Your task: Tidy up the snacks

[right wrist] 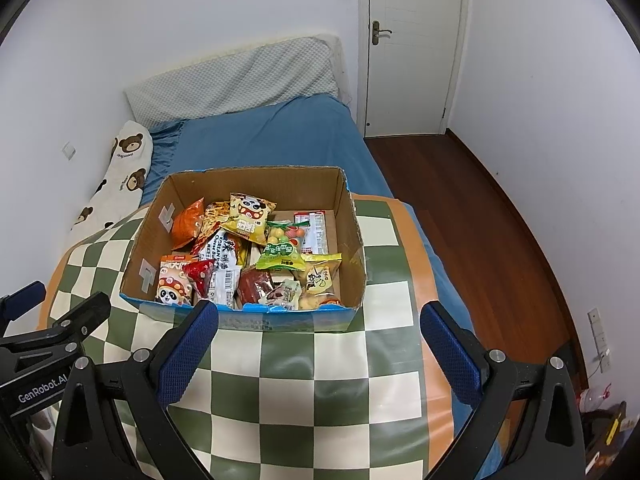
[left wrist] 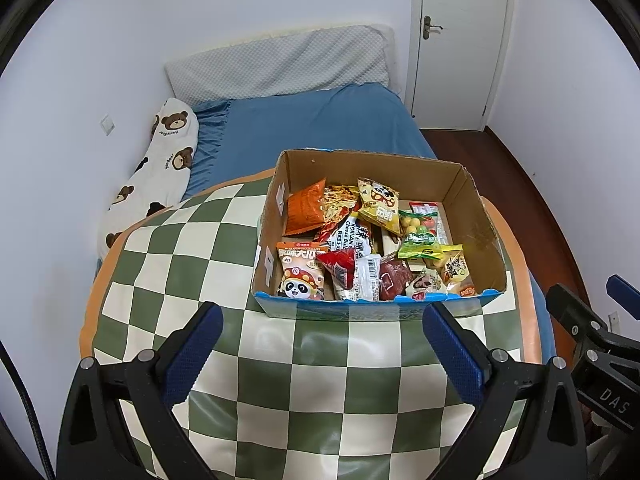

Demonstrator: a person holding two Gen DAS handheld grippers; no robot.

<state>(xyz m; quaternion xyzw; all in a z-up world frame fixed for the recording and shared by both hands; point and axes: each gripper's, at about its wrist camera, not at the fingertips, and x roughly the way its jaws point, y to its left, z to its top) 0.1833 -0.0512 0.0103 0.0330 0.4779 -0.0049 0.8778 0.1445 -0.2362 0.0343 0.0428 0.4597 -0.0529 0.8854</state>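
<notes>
An open cardboard box (left wrist: 476, 216) (right wrist: 348, 236) sits on a green-and-cream checkered cloth (left wrist: 188, 256) (right wrist: 304, 376). Inside lie several snack packets: an orange bag (left wrist: 306, 208) (right wrist: 188, 222), a yellow panda bag (left wrist: 380, 204) (right wrist: 250, 218), a panda-print packet (left wrist: 300, 272) (right wrist: 174, 282), a green candy bag (left wrist: 420, 240) (right wrist: 282, 250). My left gripper (left wrist: 324, 340) hangs open just short of the box's near wall, nothing between its fingers. My right gripper (right wrist: 320, 340) is open too, in front of the box's near right corner. Each gripper shows at the edge of the other's view.
The cloth covers a raised surface on a blue bed (left wrist: 312, 120) (right wrist: 264, 140). A bear-print pillow (left wrist: 160, 168) (right wrist: 120, 176) lies along the left wall. A grey headboard cushion (left wrist: 280, 64), a white door (right wrist: 412, 48) and wooden floor (right wrist: 472, 232) lie beyond.
</notes>
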